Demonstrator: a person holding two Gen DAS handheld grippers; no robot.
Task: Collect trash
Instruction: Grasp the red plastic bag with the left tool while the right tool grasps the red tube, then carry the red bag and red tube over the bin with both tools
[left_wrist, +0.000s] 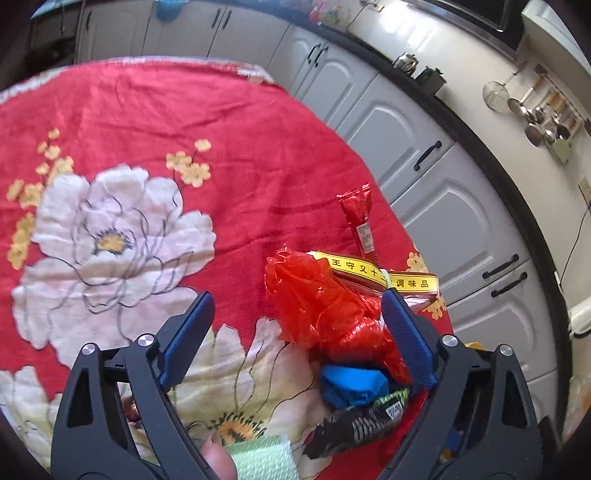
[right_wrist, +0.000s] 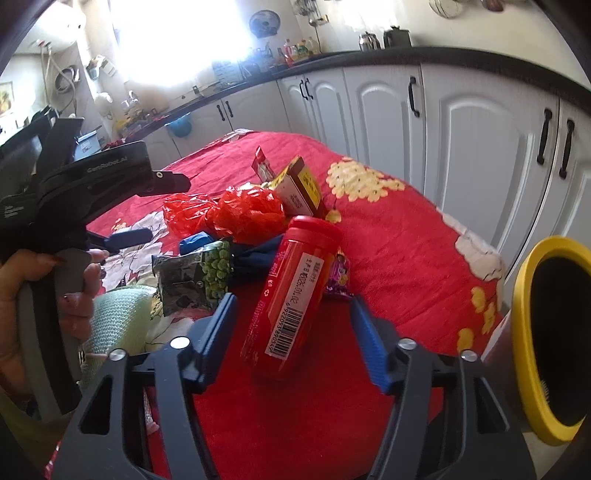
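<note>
Jaws of our right gripper (right_wrist: 291, 336) stand apart, astride the red canister (right_wrist: 291, 291), untouched; its long axis runs near-to-far between them. Left gripper (left_wrist: 295, 328), open beside the red bag (left_wrist: 325, 306), is farther.

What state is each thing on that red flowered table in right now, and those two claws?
Left claw: open, over the trash pile.
Right claw: open, red can between its fingers, untouched.
Red can: lying on its side.
Red plastic bag: crumpled.
Green pea packet: crumpled.
Spice box: lying tilted.
Yellow-rimmed bin: mouth open.
</note>
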